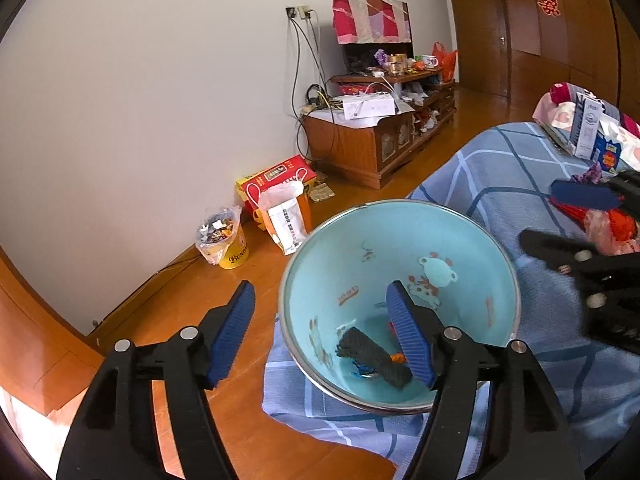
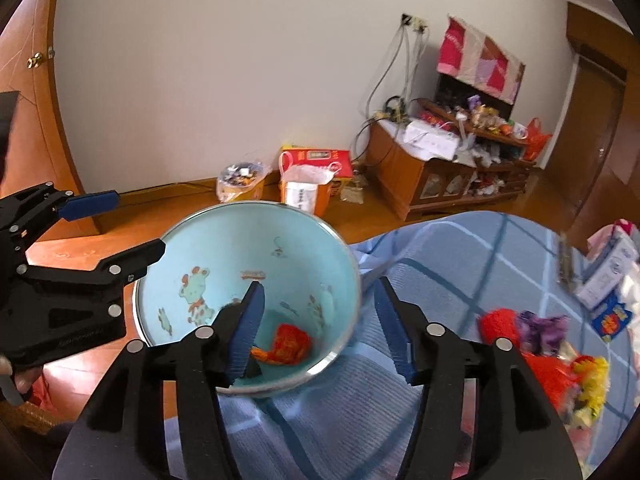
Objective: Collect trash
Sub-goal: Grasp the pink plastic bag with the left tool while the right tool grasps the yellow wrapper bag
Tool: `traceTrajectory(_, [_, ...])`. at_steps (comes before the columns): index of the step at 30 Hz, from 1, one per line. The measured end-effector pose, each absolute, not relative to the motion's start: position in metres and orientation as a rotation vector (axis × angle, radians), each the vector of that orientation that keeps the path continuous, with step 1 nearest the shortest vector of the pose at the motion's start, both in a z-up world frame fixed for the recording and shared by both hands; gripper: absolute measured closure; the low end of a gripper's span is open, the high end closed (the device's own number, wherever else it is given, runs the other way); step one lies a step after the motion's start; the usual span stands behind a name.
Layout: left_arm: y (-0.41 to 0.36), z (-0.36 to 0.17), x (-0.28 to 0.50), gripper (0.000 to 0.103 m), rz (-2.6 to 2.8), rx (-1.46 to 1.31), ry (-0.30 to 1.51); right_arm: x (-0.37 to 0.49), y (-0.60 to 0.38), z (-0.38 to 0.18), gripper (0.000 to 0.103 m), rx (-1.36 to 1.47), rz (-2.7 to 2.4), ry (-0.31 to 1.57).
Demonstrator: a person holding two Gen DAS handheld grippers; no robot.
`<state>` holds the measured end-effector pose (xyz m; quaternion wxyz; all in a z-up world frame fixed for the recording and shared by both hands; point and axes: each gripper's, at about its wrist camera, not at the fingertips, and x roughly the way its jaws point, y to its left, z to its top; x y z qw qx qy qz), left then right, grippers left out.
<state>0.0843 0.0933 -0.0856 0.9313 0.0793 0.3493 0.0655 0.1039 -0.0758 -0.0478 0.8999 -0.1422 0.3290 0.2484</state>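
Observation:
A light-blue enamel basin (image 1: 472, 240) with cartoon prints sits on the edge of a blue plaid bed cover (image 1: 492, 164). It holds a dark block (image 1: 374, 358) and orange scraps; the right wrist view shows the basin (image 2: 192, 232) with a red wrapper (image 2: 290, 344) inside. My left gripper (image 1: 324, 336) is open and empty, straddling the basin's near rim. My right gripper (image 2: 324, 328) is open and empty, straddling the basin's right rim; it also shows in the left wrist view (image 1: 560, 216). More trash lies on the bed: red and purple crumpled pieces (image 2: 528, 328) and small cartons (image 2: 608, 272).
A yellow bin lined with a plastic bag (image 1: 222, 238) full of rubbish stands on the wooden floor by the wall. Next to it are a red gift box (image 1: 276, 180) and a white bag (image 1: 286, 220). A cluttered wooden cabinet (image 1: 360, 140) stands further back.

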Motion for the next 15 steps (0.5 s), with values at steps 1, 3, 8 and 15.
traceTrajectory(1, [0.091, -0.086, 0.084, 0.035, 0.130, 0.166, 0.717, 0.099, -0.084, -0.045, 0.045, -0.290, 0.501, 0.673])
traceTrajectory(3, [0.083, -0.089, 0.083, 0.035, 0.113, 0.177, 0.727, 0.090, -0.104, -0.037, 0.043, -0.260, 0.477, 0.660])
traceTrajectory(8, [0.053, -0.094, 0.078, 0.035, 0.036, 0.199, 0.743, 0.062, -0.175, -0.016, 0.036, -0.177, 0.357, 0.619])
traceTrajectory(15, [-0.001, -0.084, 0.059, 0.034, -0.105, 0.216, 0.690, 0.019, -0.286, -0.015, 0.031, -0.061, 0.075, 0.599])
